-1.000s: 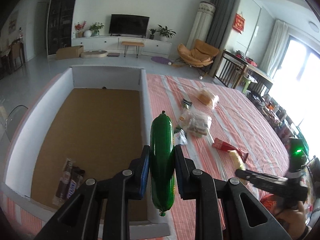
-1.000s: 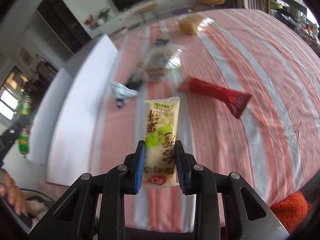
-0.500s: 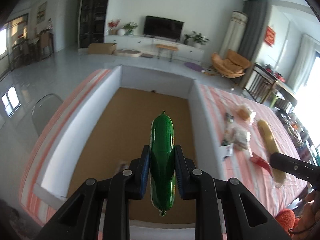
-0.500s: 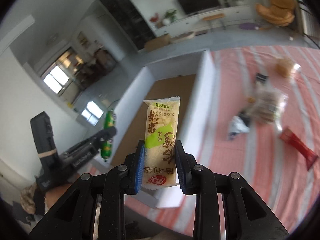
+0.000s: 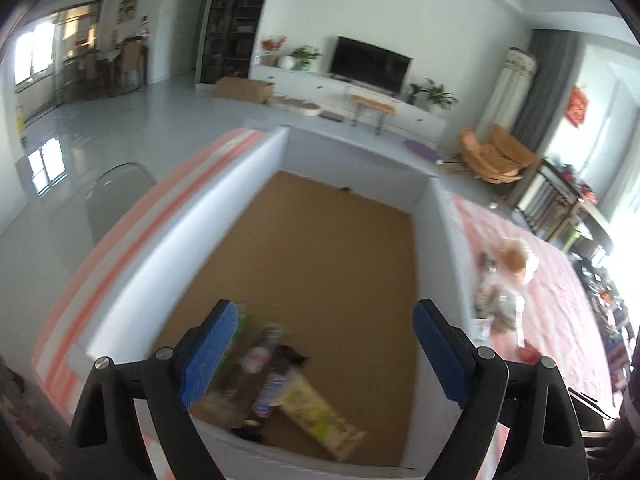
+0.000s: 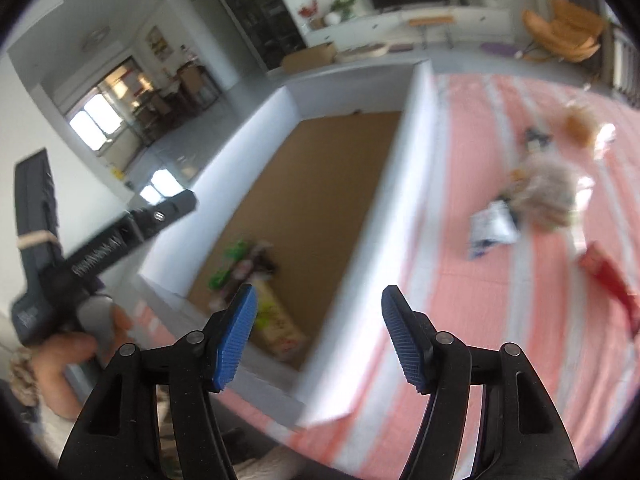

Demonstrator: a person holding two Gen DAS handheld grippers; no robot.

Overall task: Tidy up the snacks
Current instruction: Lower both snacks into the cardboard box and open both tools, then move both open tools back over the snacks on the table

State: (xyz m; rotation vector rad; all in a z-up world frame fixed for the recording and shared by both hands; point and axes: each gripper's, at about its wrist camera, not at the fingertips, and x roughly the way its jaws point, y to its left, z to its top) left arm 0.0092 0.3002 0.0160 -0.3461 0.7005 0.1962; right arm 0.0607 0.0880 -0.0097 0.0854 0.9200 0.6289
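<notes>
— What's the box made of?
— Smooth matt white walls, with a matt brown floor like cardboard, at the centre of the left view.
— The cloth?
— Woven fabric, pink and white stripes, matt, on the right of the right view.
— The gripper pads?
— Blue, ribbed, rubbery; the arms are black matt plastic with metal rivets.
— The packets in the box?
— Glossy film, though blurred.
— The room's floor?
— Pale and shiny, mirroring windows, upper left.

A home living room.
A television on a long white cabinet, potted plants, an orange lounge chair, grey curtains and a dining area beyond the glossy floor.
</notes>
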